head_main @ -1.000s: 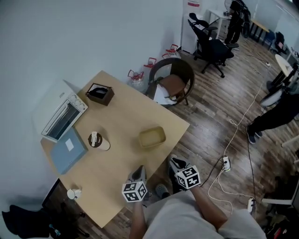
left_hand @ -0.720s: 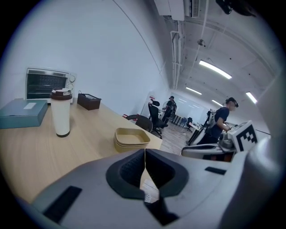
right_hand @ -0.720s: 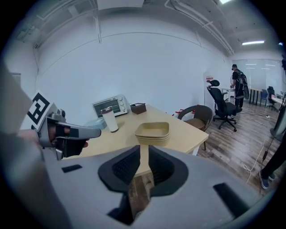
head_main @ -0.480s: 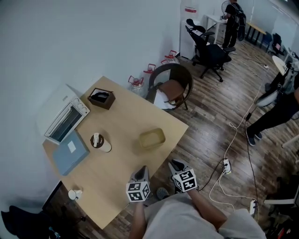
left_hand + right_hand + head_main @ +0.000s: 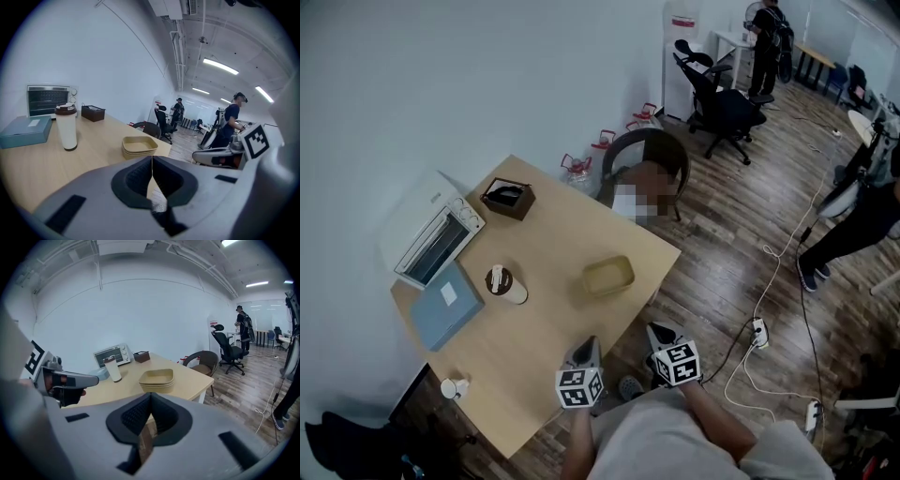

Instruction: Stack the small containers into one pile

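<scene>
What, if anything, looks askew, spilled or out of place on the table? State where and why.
Nothing stands out. The beige containers sit nested in one even pile near one edge of the table, the tumbler stands upright, and no spill shows.

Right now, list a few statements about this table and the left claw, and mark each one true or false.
1. The tan containers sit nested in one pile on the table. True.
2. The left claw grips one of the containers. False: it is shut with nothing between its jaws, short of the pile.
3. The white tumbler stands upright near the blue box. True.
4. The toaster oven stands on the floor. False: it stands on the table's corner by the wall.
</scene>
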Tool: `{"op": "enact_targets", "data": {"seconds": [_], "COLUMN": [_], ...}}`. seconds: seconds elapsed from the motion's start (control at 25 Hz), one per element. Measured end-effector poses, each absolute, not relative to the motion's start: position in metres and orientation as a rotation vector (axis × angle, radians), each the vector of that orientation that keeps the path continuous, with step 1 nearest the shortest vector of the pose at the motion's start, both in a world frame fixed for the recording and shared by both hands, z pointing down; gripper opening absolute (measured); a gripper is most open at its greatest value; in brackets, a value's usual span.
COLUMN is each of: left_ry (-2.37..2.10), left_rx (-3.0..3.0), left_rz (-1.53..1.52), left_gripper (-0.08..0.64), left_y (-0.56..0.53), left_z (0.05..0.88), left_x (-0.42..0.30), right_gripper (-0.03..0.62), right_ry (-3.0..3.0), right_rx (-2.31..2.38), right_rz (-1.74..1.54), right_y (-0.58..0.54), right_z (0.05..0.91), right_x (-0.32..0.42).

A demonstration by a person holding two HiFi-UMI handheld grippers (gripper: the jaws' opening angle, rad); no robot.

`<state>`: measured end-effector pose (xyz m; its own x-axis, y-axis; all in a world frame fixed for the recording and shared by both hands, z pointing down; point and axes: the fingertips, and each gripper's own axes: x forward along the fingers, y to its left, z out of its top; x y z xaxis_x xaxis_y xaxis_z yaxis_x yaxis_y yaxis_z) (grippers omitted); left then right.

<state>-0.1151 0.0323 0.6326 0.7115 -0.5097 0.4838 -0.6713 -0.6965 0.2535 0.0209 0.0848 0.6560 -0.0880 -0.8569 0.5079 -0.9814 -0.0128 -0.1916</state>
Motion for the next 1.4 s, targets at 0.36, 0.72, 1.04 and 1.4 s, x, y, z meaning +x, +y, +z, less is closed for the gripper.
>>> {"op": "enact_targets", "data": {"seconds": [0.36,0.72,1.04,1.4], "left_ry": [-0.868,-0.832,-0.834,-0.843], "left_rx": [2.528,2.544,2.541,2.531], "left_rz": [0.569,0.61,0.593,0.554], "left_gripper": [0.006,0.006,0.006,0.006], "left_y": [0.047,0.039,0.042,0.041], "left_z": [0.633,0.634,0.638,0.639], "left_x": [-0.107,-0.094,-0.09,-0.091], "right_gripper": [0.002,0.002,0.0,0.0], "right_ry": [-2.014,-2.048,-2.042,-2.06], "right_rx": [2.001,1.933,1.909,1.91], "right_rz": [0.776,0.723,0.717,0.726], "right_y": [0.08,0.072,0.084,0.085], "right_z": [0.655,0.645,0.649,0.652], "right_x": [0.019,0.005,0.01,0.011]}}
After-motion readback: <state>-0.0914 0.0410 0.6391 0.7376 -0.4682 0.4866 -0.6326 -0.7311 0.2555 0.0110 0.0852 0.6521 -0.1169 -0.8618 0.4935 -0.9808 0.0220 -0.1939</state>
